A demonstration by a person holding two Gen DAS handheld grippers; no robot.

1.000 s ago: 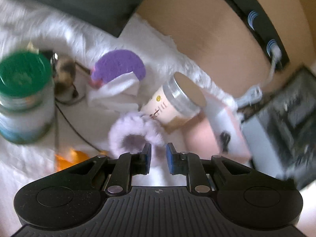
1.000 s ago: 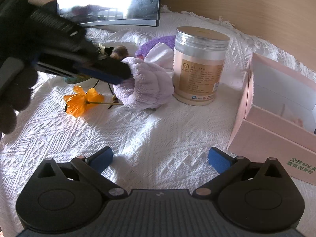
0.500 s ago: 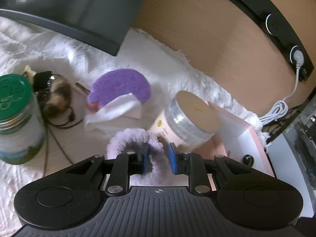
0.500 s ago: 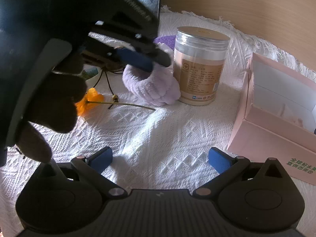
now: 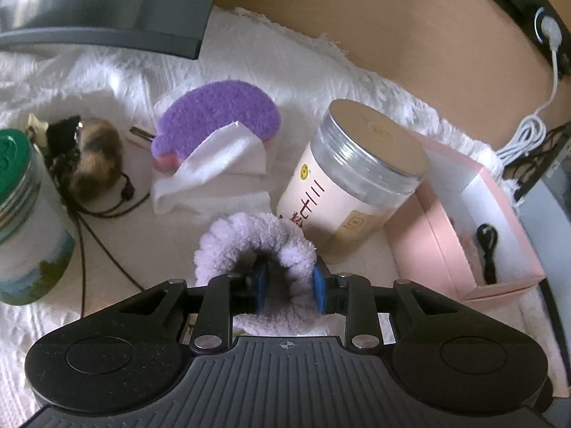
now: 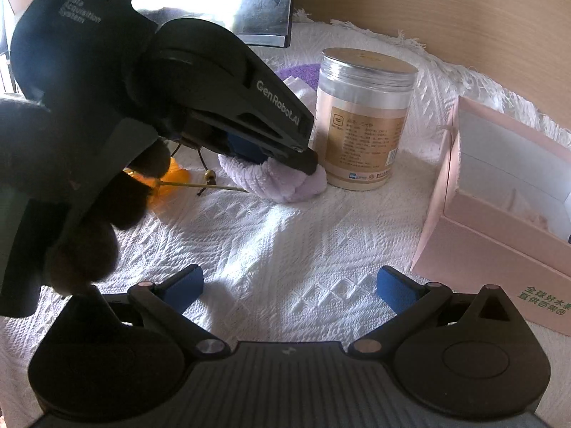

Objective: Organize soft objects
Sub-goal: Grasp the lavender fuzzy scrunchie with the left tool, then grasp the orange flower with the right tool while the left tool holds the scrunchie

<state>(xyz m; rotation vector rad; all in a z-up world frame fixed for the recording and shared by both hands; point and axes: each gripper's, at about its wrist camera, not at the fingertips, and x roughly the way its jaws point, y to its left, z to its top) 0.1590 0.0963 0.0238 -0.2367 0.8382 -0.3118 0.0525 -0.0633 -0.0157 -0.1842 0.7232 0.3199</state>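
A fluffy lilac scrunchie lies on the white cloth against a beige jar. My left gripper straddles its near band, one pad inside the ring and one outside. The jaws are opening, and a dark gap shows between the inner pad and the band. The right wrist view shows the scrunchie resting on the cloth under the left gripper, which a gloved hand holds. My right gripper hangs wide open over bare cloth, holding nothing. An open pink box stands to the right.
A purple pad with a white tissue on it lies behind the scrunchie. A brown furry item with black cords and a green-lidded jar are on the left. An orange flower lies near the hand. A monitor stands at the back.
The left gripper carried the scrunchie right, toward the beige jar, and set it on the cloth while its jaws widened. The right gripper stayed still.
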